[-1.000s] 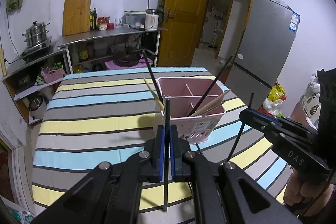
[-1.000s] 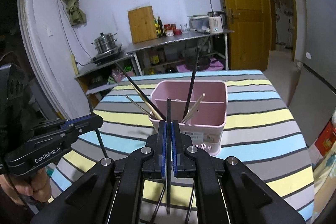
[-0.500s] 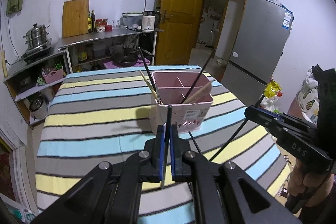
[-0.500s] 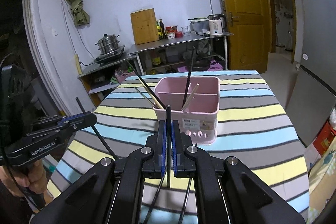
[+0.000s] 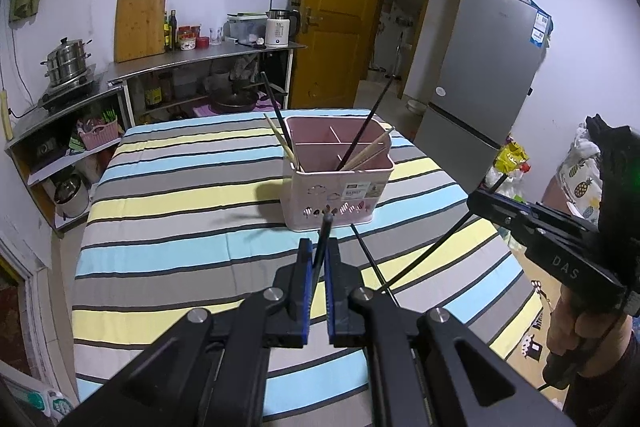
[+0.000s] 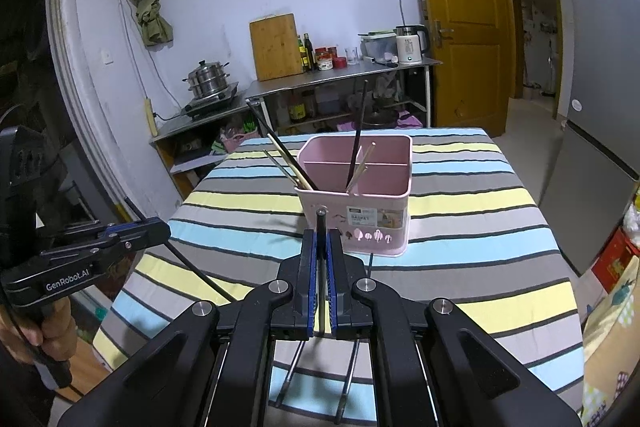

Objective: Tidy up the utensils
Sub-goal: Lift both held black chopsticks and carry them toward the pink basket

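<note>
Nearest the left wrist camera, the left gripper (image 5: 317, 259) has its blue-lined jaws closed on 1 black chopstick (image 5: 323, 239), whose tip rises just in front of the basket. Closest to the right wrist camera, the right gripper (image 6: 319, 251) is likewise clamped on another black chopstick (image 6: 320, 227), standing nearly upright between its pads. Under that gripper, 2 more dark chopsticks (image 6: 352, 359) lie on the striped tablecloth (image 6: 480, 203), at the near edge.

Farther off, at mid-table, stands the pink basket (image 6: 360, 215), split by inner walls into compartments. From the near left compartment, 1 black and about 2 pale wooden chopsticks (image 6: 286, 161) lean out to the left; toward the middle, 1 black chopstick stands tilted with 2 pale ones (image 6: 362, 165) beside it, though the exact compartment is hard to make out.

Beyond the table, a steel shelf (image 6: 344, 75) carries a cutting board (image 6: 276, 47), bottles and a kettle (image 6: 410, 45).
</note>
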{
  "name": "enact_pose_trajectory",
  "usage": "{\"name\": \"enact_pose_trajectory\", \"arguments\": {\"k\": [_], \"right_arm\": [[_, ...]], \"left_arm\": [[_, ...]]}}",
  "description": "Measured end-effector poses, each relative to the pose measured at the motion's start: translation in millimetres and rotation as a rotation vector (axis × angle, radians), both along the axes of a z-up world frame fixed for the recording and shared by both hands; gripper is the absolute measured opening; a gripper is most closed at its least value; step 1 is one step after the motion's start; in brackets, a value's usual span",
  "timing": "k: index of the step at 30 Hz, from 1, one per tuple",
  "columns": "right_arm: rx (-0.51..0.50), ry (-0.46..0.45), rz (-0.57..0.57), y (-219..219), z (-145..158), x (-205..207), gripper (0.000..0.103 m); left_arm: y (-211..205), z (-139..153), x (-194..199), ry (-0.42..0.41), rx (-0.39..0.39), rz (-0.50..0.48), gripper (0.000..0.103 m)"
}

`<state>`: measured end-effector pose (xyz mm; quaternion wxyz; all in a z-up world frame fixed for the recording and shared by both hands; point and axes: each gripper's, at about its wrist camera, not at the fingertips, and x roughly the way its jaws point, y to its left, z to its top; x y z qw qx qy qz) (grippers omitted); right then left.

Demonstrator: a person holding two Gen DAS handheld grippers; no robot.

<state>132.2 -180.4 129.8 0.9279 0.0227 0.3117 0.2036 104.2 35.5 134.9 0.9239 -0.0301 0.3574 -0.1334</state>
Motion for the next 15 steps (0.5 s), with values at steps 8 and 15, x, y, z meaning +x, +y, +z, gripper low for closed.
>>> {"name": "enact_pose_trajectory", "arguments": {"k": [8, 15], "right_arm": [[0.004, -0.038, 0.002, 3, 13, 8, 0.004], [0.037, -0.112, -0.010, 0, 41, 21, 0.004]], "left_arm": [[3, 16, 16, -0.009, -0.045, 0.004, 0.005], [-3, 50, 36, -0.065, -0.049, -0.001, 0.005]]}}
